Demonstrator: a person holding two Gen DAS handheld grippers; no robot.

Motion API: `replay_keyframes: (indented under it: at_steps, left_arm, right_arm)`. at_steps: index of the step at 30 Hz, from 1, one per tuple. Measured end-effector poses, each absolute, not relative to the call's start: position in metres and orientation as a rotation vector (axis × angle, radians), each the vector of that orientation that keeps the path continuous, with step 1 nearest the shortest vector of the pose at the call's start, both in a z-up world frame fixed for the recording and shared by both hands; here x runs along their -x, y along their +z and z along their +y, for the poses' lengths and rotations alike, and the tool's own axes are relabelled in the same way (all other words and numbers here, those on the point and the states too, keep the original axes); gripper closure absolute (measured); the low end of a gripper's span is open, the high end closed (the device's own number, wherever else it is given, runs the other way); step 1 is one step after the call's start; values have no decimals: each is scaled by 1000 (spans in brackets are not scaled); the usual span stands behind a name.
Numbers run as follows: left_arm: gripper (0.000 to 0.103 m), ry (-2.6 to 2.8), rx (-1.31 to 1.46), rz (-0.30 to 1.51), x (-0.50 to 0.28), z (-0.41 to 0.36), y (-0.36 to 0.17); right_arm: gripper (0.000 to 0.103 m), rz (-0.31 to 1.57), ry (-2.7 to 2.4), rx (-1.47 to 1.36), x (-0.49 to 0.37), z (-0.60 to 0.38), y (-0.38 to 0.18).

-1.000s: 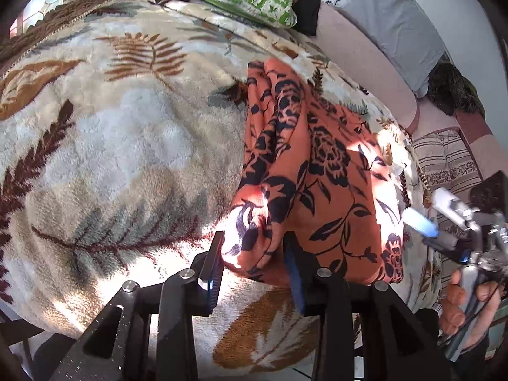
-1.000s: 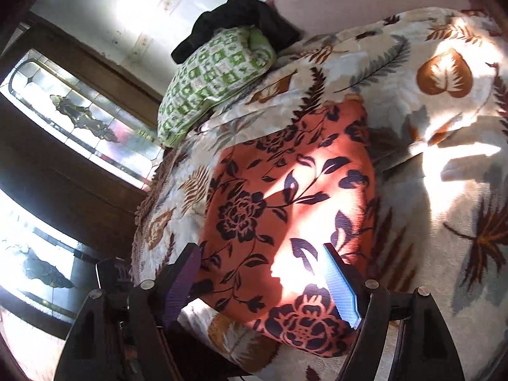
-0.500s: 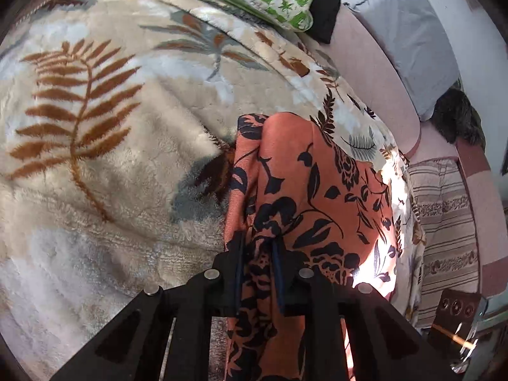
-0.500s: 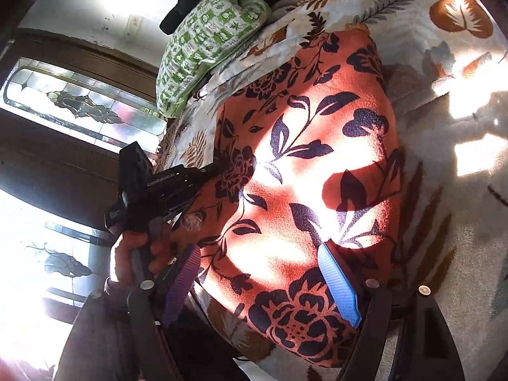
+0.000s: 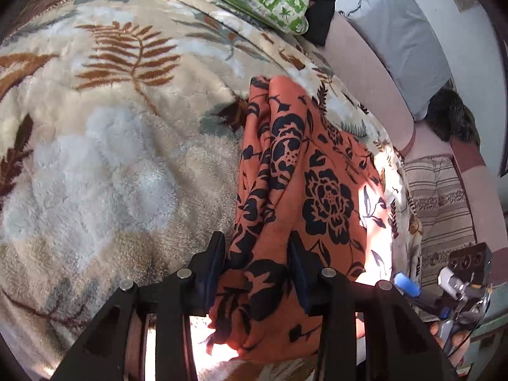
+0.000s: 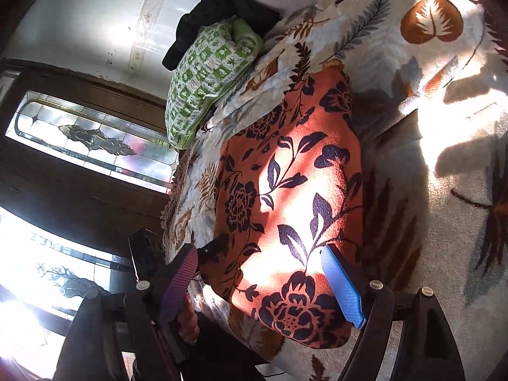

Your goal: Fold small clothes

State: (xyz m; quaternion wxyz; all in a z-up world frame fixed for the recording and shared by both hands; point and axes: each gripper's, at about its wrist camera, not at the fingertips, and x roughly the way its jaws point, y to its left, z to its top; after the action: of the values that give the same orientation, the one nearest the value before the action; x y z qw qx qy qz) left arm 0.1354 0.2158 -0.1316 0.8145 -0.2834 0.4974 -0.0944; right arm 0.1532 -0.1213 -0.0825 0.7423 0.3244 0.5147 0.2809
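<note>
Blanket [image 5: 95, 165]: covers bed, serves as folding surface | Orange floral garment [image 5: 304, 190]: folded lengthwise, centre to 6 o'clock | Left gripper [image 5: 257, 273]: fingers just parted, bunched edge loose between | Right gripper [image 6: 263, 282]: fingers wide apart, straddling near corner, likely to smooth.

Orange cloth [image 5: 304, 190] with black flower-and-leaf print, folded into a rough rectangle, lies flat on a fleecy leaf-pattern blanket [image 5: 111, 158]. Left long edge is bunched into loose layered folds; top face is mostly smooth, part in bright sun, part in shade. Near end hangs slightly over the blanket's edge; far end points toward a green-and-white pillow [image 6: 209, 73], well apart from it.
</note>
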Motion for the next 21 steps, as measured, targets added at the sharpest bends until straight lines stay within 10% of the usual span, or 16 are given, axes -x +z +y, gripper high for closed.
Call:
replay_keyframes:
  at_steps: [6,9,15,21]
  left_arm:
    - [59,-262,576,964,-95,208,-100]
    - [84,-171,584,1111,-94,211,-149]
    - [84,-188,609,1043,-84,215,-136]
    - [52,-238,591,930,-79,215,-100]
  right_arm:
    - [20,1100,628,-706,-129,-118,-71]
    - [20,1101,634,-721,-119,-117,-70]
    - [20,1121,670,-688,-108,-106,-67]
    - [20,1086,638,-715,-105,-123,-65]
